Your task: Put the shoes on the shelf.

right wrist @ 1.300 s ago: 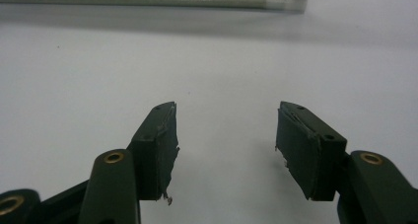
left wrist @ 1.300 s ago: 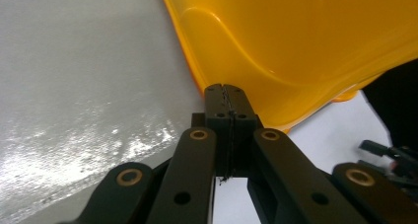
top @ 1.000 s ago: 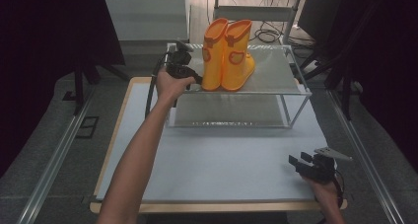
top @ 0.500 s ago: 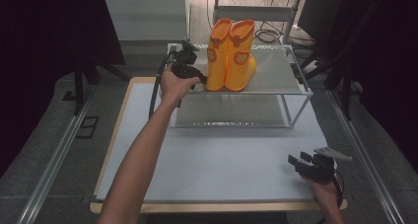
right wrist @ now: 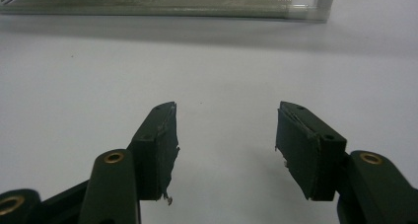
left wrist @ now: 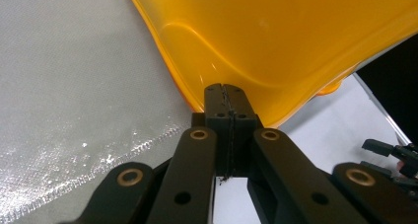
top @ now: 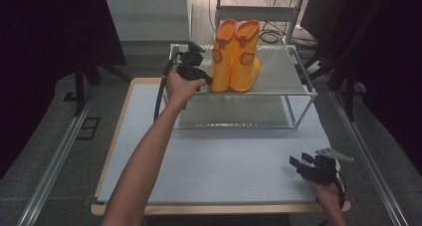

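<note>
We are holding the left gripper (top: 205,79) at the top shelf of the wire rack (top: 303,92), its jaws pressed flat together with nothing between them, their tips touching the lower edge of the left orange rubber boot (top: 222,56). In the left gripper view the closed tips (left wrist: 227,99) are meeting that boot's glossy sole edge (left wrist: 276,41) over the mesh shelf (left wrist: 74,86). The pair is standing upright, side by side, on the top shelf. Our right gripper (top: 300,165) is resting low over the white tabletop (top: 224,161), well apart from the rack, jaws spread wide and empty (right wrist: 224,135).
</note>
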`<state>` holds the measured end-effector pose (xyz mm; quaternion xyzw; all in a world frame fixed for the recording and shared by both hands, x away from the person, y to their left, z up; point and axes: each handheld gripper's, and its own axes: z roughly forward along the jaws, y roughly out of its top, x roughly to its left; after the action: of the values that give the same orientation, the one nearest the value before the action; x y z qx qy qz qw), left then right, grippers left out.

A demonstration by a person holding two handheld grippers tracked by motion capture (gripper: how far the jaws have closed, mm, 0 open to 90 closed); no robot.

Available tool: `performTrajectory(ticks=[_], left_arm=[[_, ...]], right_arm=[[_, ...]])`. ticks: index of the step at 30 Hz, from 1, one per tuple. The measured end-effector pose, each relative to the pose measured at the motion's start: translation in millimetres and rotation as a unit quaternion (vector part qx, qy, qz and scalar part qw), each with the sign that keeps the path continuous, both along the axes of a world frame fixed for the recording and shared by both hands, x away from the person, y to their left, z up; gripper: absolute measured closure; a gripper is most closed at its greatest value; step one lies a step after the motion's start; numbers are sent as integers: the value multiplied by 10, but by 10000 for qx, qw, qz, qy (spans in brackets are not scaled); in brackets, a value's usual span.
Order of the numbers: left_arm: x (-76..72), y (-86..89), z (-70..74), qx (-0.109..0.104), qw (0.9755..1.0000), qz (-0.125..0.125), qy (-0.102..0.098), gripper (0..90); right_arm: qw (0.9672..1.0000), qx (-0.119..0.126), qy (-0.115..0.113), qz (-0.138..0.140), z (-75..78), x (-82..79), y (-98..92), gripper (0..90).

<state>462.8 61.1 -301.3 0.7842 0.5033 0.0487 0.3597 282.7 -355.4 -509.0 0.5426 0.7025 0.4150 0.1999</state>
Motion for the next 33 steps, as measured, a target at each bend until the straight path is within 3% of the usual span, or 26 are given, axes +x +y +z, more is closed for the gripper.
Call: performTrajectory(ticks=[3, 11, 16, 18, 21, 28, 31, 33], left_arm=[[-11, -12, 4, 65, 10000, -15, -60, 900], [7, 25, -16, -63, 10000, -11, -1, 900], [-24, -23, -1, 60, 9999, -5, -128, 900], [-44, -26, 10, -41, 9998, -5, -175, 900], [-55, -51, 15, -17, 9998, -52, -206, 900], [-35, 34, 2, -94, 9998, -97, -145, 896], [-42, 130, 18, -256, 9993, -191, -184, 819], [-65, 179, 40, -236, 9993, -196, -225, 809]], right_arm=[[10000, 0, 6, 7, -7, 3, 4, 403], [10000, -16, 4, 8, -9, 1, -4, 403], [10000, -19, 28, 14, -21, 8, -1, 403], [10000, -20, 23, 17, -19, 8, 1, 403], [10000, -7, 33, 2, -29, 17, 6, 403], [10000, -4, 36, 7, -16, 1, -3, 403], [10000, 0, 16, -14, -14, -6, -29, 403], [10000, 0, 8, -22, -11, -7, -45, 403]])
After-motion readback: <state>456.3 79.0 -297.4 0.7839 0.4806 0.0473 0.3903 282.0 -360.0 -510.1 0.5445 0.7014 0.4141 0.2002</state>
